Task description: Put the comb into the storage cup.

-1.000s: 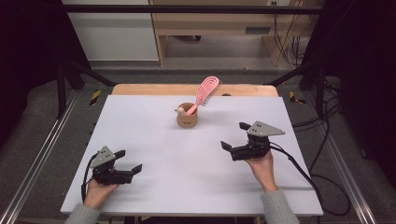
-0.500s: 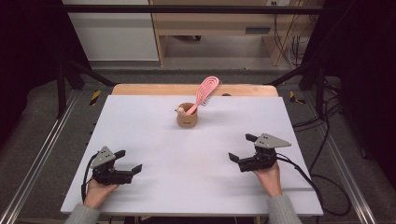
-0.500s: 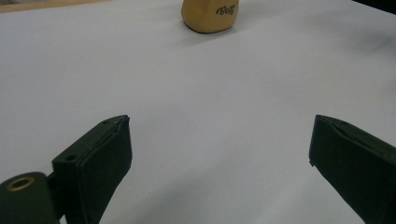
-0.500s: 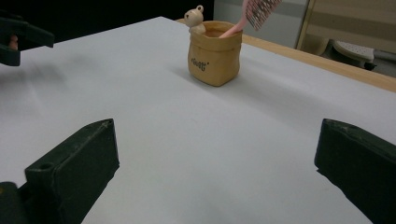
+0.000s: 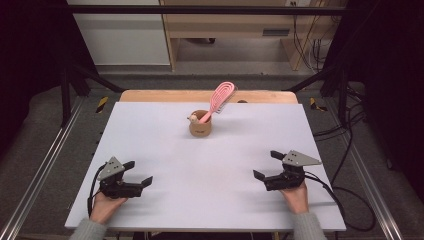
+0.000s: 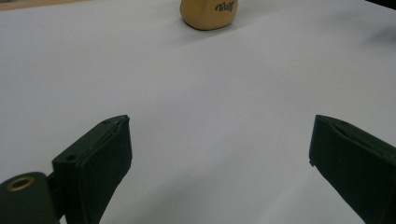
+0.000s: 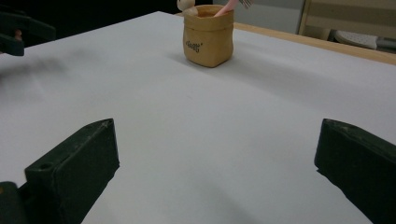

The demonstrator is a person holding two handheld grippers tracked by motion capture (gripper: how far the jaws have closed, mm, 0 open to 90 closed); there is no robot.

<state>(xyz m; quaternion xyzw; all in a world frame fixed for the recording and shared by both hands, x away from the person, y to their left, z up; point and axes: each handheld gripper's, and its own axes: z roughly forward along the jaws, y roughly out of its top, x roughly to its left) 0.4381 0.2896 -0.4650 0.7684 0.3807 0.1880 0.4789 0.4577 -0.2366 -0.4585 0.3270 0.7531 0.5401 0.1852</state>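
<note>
The left gripper [image 5: 139, 181] had its two black jaws standing wide apart with nothing between them, low over the near-left part of the white rectangular table top [image 5: 165, 150]. The right gripper [image 5: 268, 165] likewise had its jaws spread wide and empty, low over the near-right part of the same surface. Each was held by a hand entering from the near edge, left hand [image 5: 104, 206] and right hand [image 5: 295, 196]. The small tan pouch-shaped holder [image 5: 200, 123] stood upright near the middle of the far edge, well apart from both grippers. A pink oval-headed hairbrush [image 5: 218, 100] leaned in it, head uppermost, tilted right in the high view.
</note>
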